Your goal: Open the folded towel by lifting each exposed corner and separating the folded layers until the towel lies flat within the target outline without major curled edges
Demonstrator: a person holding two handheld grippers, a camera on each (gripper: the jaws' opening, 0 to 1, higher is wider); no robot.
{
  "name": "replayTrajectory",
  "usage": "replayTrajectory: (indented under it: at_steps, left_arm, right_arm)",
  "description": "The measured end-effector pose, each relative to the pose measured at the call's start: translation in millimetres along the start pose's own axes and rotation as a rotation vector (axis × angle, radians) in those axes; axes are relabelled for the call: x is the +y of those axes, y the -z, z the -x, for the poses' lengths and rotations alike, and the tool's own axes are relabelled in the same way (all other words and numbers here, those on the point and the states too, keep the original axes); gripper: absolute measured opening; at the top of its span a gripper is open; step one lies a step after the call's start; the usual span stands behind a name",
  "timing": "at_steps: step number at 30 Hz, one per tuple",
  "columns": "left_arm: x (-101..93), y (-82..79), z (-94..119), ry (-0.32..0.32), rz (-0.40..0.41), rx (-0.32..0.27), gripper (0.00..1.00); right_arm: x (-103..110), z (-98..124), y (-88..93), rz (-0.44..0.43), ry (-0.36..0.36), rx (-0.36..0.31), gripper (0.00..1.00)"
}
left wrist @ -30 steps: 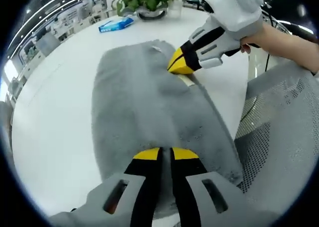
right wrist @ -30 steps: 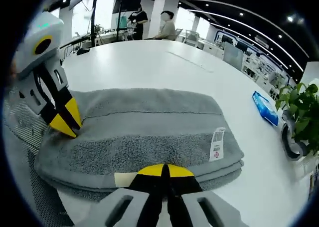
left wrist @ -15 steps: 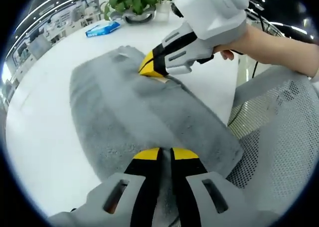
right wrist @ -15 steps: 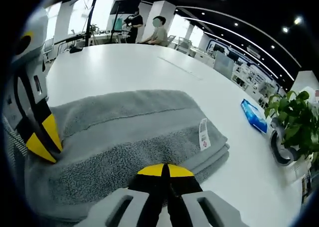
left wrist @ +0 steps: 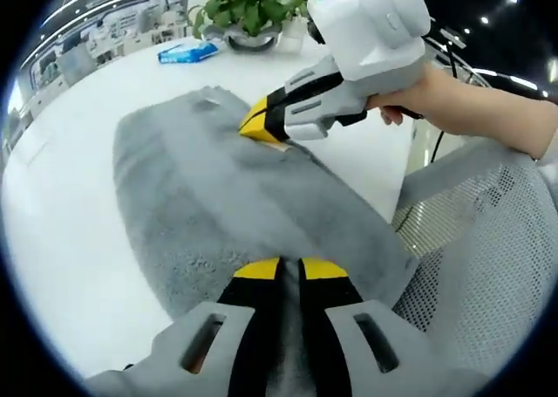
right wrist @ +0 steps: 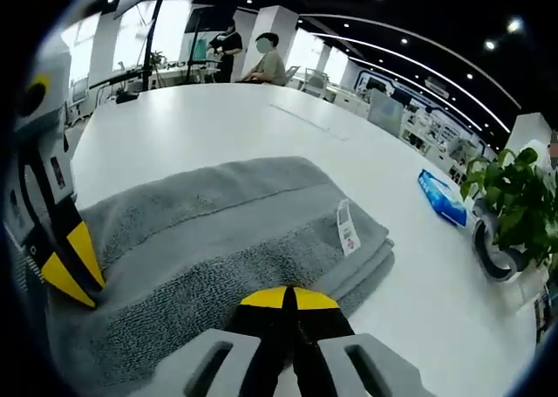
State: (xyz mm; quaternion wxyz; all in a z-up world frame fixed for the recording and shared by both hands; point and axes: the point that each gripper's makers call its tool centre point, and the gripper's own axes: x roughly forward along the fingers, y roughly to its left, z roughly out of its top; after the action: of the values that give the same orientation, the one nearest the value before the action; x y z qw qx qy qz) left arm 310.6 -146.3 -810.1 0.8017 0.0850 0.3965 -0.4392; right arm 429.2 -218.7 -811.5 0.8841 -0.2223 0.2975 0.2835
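Note:
A grey towel [left wrist: 200, 188] lies folded in layers on the white table [left wrist: 61, 205], with a white label [right wrist: 346, 227] near its far corner. My left gripper [left wrist: 281, 270] is shut on the towel's near edge at one end. My right gripper [left wrist: 260, 124], held by a hand, is shut on the same long edge further along. In the right gripper view its own jaws [right wrist: 283, 298] pinch the towel [right wrist: 218, 240], and the left gripper [right wrist: 68, 262] bites the edge at the left.
A grey mesh chair [left wrist: 488, 257] stands close beside the table edge on the right. A potted plant [left wrist: 248, 9] and a blue packet [left wrist: 187, 52] sit at the far side. Two people [right wrist: 266, 57] are at a distant desk beyond open white tabletop.
Both grippers stay shut on the towel's edge. The right gripper has come nearer to the left one, and the held edge has drawn up and bunched a little.

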Motion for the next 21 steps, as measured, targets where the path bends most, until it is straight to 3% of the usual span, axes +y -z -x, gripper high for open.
replayTrajectory:
  at_steps: [7,12,13,15,17,19,21]
  left_arm:
    - [-1.0,-1.4,-0.4,0.019,0.024,-0.002,0.07]
    - [0.0,-4.7,2.2,0.020,0.015,0.005,0.07]
    - [1.2,-7.8,3.5,0.016,0.019,-0.007,0.07]
    - [9.6,-28.1,7.7,-0.021,0.024,-0.110,0.09]
    - [18.1,-44.8,13.7,-0.042,0.084,-0.202,0.11]
    - [27.6,-48.1,18.4,-0.062,0.154,-0.226,0.11]
    - [38.6,-41.5,20.2,-0.107,0.157,-0.204,0.11]
  right_arm:
    - [-0.6,3.4,-1.3,-0.041,-0.009,0.001,0.00]
    - [1.5,17.2,0.6,-0.293,-0.055,-0.005,0.11]
    - [1.9,19.3,2.3,-0.346,-0.063,0.001,0.14]
    - [4.7,23.7,5.5,-0.445,-0.091,0.008,0.19]
    - [9.3,25.3,9.3,-0.503,-0.122,0.027,0.20]
    - [8.4,24.2,12.8,-0.506,-0.118,0.038,0.19]
    - [8.6,22.8,12.1,-0.512,-0.119,0.034,0.19]
